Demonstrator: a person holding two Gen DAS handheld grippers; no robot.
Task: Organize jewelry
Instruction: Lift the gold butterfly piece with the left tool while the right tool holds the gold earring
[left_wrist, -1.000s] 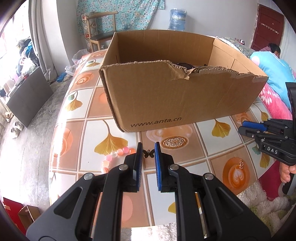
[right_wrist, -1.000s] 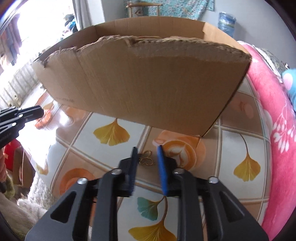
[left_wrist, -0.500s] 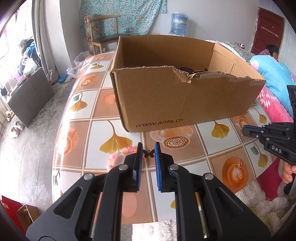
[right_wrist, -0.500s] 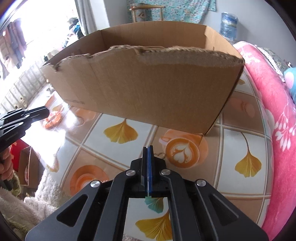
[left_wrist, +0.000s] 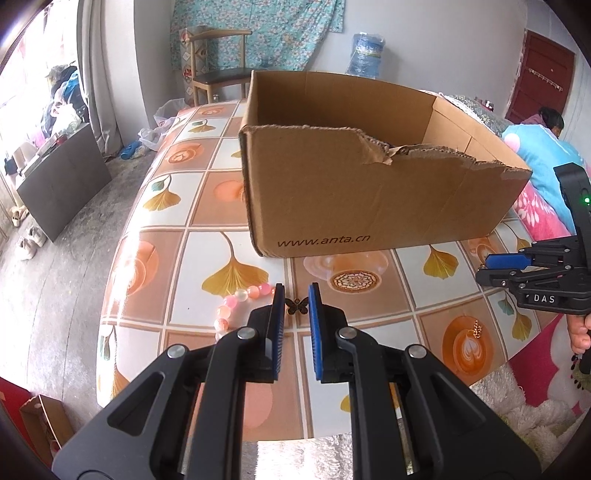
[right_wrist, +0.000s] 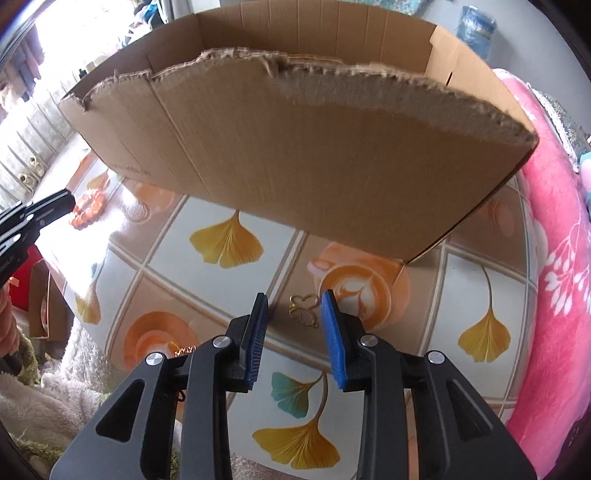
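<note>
My left gripper (left_wrist: 296, 297) is shut on a small dark butterfly charm (left_wrist: 296, 305), held just above the ginkgo-patterned table (left_wrist: 207, 258). A pink bead bracelet (left_wrist: 240, 301) lies left of its tips. My right gripper (right_wrist: 293, 306) points steeply down. Its jaws are opening, and a gold clover-shaped earring (right_wrist: 304, 309) lies on the table between the tips, untouched by the pads. In the left wrist view the right gripper (left_wrist: 489, 267) hovers at the right, over that earring (left_wrist: 477, 328). The left gripper (right_wrist: 55, 206) shows at the left edge of the right wrist view, near the bracelet (right_wrist: 88, 206).
An open cardboard box (left_wrist: 369, 206) (right_wrist: 295, 147) with a torn near wall stands just behind both grippers. A pink blanket (right_wrist: 554, 258) runs along the table's right side, where a person (left_wrist: 550, 122) lies. A fluffy rug (right_wrist: 55, 398) lies below the near edge. A chair (left_wrist: 218, 74) stands far back.
The right gripper's jaws went from open to fully shut and are apart again, with the earring still lying on the table. The left gripper kept its hold on the butterfly charm.
</note>
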